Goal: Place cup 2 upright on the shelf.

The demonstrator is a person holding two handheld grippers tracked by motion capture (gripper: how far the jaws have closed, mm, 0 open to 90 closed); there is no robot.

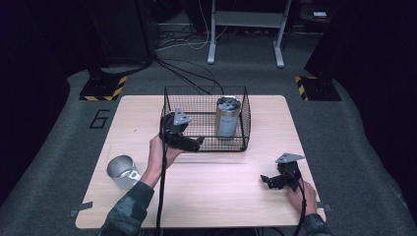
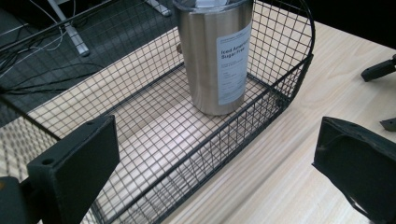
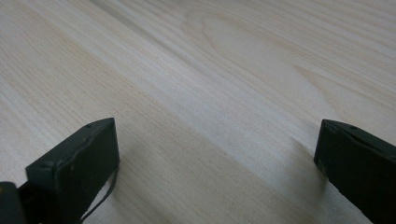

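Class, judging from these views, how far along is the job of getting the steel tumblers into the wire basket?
Done: one tumbler stands upright inside the wire basket. In hand: nothing; the left tool hangs open at the basket's near wall. Left: the second tumbler lies on the table.

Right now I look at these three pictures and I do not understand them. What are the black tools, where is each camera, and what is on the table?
A person sits at a wooden table and holds a two-jaw hand tool in each hand. No robot arm is there.

The high view looks down from above. The other two cameras ride on the tools and look along their black jaws.

The left gripper is at the near edge of a black wire basket. A steel tumbler stands upright inside it. The right gripper is low over bare wood near the right corner. Both stand open and hold nothing.

A second metal cup is on the table, to the left of the left hand.
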